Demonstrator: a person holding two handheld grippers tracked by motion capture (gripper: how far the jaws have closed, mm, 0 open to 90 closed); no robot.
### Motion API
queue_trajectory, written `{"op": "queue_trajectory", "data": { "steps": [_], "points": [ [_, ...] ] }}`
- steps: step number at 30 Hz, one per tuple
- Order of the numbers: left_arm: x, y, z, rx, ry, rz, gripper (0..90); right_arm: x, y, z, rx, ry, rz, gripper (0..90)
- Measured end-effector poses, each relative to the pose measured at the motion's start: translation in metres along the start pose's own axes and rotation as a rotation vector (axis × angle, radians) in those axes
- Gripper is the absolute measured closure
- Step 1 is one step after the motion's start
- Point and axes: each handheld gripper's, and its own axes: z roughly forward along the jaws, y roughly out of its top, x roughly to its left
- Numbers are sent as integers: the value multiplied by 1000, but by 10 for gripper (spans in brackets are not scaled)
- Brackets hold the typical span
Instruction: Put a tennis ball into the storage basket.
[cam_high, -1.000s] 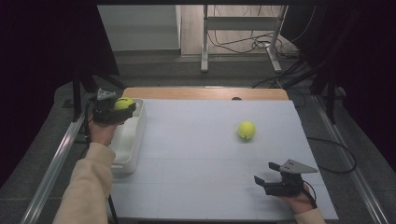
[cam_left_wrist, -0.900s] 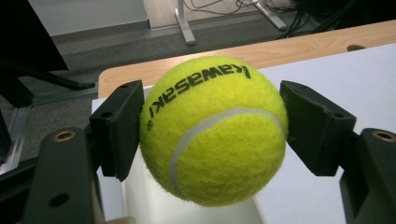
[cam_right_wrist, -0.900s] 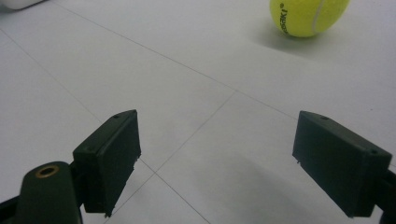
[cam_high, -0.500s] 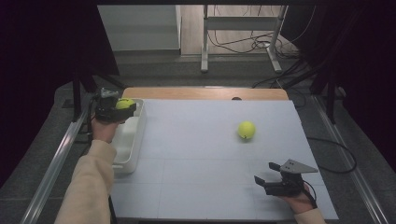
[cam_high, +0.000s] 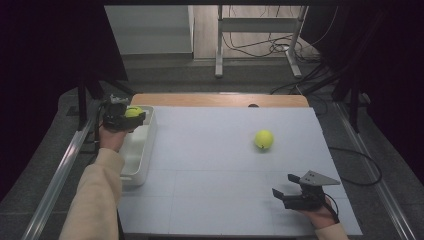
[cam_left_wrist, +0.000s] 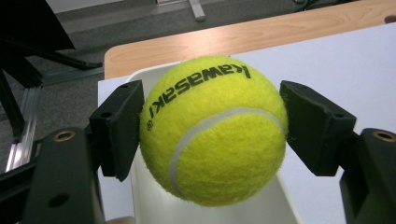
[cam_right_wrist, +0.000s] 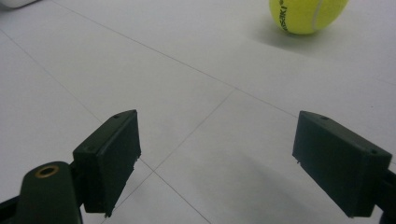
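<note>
Since a second ago, little has changed: the left gripper (cam_high: 131, 119) has shifted only slightly above the far end of the white bin (cam_high: 145, 150), and the right gripper (cam_high: 286, 195) has kept its place. Clamped between the left gripper's two black jaws is a yellow tennis ball (cam_left_wrist: 214, 128), with a pad pressed against each flank and black lettering across its top. Directly beneath that ball lies the bin's open hollow, its rim curving out from under the jaws, and beyond the rim run the white mat (cam_high: 220, 165) and the wooden table edge (cam_high: 210, 100). The right gripper sits low over the near right part of the mat, jaws spread wide with nothing between them and only bare mat under them. A second tennis ball (cam_high: 264, 139) rests on the mat ahead of that gripper, well apart from it and off toward its right jaw in the right gripper view (cam_right_wrist: 308, 15).
</note>
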Motion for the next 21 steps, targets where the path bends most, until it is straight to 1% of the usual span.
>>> {"op": "queue_trajectory", "data": {
  "steps": [3, 4, 5, 7, 10, 13, 19, 21],
  "points": [
    [0, -1, 4, 22, -2, 2, 262, 0, 0, 0, 0, 0, 0, 158],
    [0, -1, 4, 22, -2, 2, 262, 0, 0, 0, 0, 0, 0, 158],
    [0, -1, 6, 32, 2, 10, 262, 0, 0, 0, 0, 0, 0, 158],
    [0, -1, 8, 39, 8, 12, 262, 0, 0, 0, 0, 1, 0, 158],
    [0, -1, 10, 45, 8, 10, 262, 0, 0, 0, 0, 0, 0, 158],
    [-1, -2, 12, 60, 7, 17, 262, 0, 0, 0, 1, 1, 0, 158],
    [-3, -2, 16, 88, 11, 20, 262, 0, 0, 0, 1, 2, 0, 158],
    [-5, -2, 18, 102, 11, 28, 262, 0, 0, 0, 0, 1, -1, 158]
  ]
}}
